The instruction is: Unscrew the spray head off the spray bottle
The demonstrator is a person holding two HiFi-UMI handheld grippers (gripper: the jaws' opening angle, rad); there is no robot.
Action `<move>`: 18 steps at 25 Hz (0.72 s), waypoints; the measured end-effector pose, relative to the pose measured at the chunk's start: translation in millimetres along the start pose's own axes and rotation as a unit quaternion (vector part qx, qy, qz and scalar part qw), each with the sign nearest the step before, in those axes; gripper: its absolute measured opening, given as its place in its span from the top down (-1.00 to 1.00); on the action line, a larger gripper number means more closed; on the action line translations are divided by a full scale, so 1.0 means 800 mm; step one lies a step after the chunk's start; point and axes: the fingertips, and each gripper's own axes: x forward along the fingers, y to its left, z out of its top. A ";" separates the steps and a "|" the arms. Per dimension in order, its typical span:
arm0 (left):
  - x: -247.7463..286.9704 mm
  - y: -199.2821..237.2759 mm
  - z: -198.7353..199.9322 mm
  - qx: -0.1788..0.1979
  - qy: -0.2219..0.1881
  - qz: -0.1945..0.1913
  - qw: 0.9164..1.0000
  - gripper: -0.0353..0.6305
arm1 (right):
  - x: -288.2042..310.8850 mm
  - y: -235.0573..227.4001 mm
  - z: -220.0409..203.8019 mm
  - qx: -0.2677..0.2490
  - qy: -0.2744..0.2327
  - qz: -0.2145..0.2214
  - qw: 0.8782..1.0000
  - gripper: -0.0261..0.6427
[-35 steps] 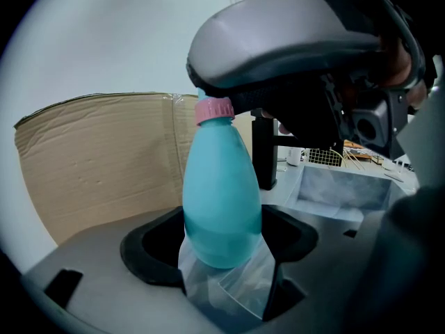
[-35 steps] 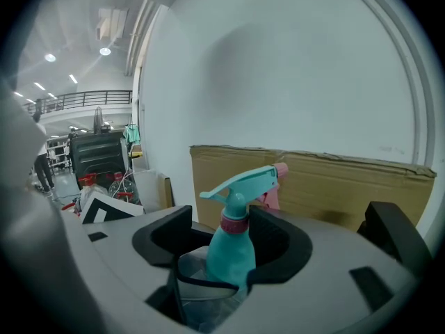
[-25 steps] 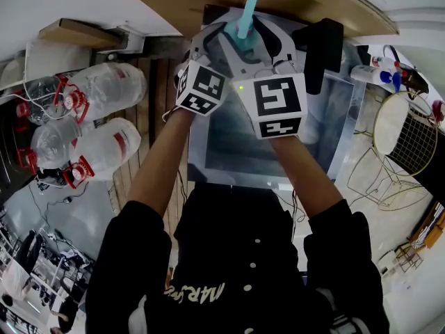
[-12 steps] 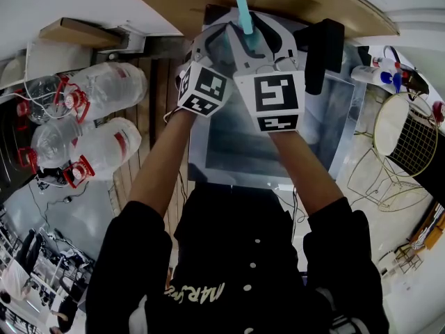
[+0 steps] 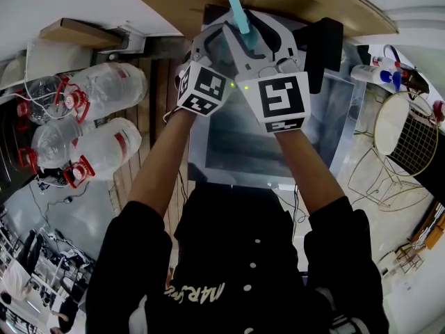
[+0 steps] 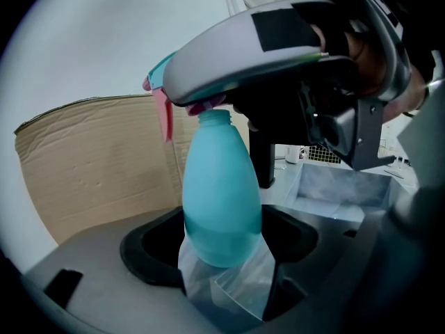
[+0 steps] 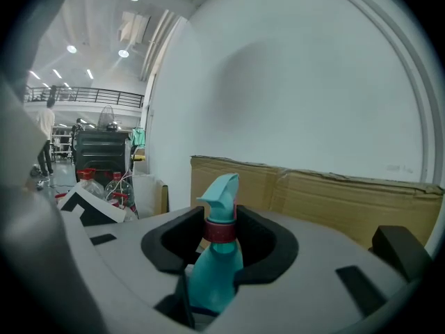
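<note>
Teal spray bottle [image 6: 221,200] | held in left claw [image 6: 222,256] (spray head [image 6: 164,113] largely hidden)

The spray bottle [image 6: 221,207] is smooth teal plastic with a soft satin sheen. Its spray head [image 7: 222,190] matches, above a dark-red plastic collar [image 7: 220,231]. The left gripper [image 6: 222,248] is matt grey plastic with matt black liners. The cardboard [image 6: 90,165] is dull, rough and brown, and the table [image 5: 229,145] is brushed metal.

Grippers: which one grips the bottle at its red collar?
The right gripper: its jaws have just closed on the red collar; the left gripper holds the teal body.
</note>
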 end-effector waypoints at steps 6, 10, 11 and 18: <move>0.000 0.000 0.001 -0.001 -0.002 0.000 1.000 -0.20 | -0.009 -0.003 0.021 0.003 -0.024 0.003 1.000 0.45; 0.000 0.000 -0.001 -0.005 -0.004 0.001 1.000 -0.20 | -0.018 -0.004 0.040 0.010 -0.044 0.009 0.999 0.45; 0.000 0.000 -0.001 -0.005 -0.004 0.001 1.000 -0.20 | -0.020 -0.004 0.044 0.011 -0.049 0.010 0.999 0.45; 0.001 -0.001 -0.001 -0.006 -0.004 0.002 1.000 -0.20 | -0.036 -0.007 0.088 0.027 -0.106 0.014 0.994 0.45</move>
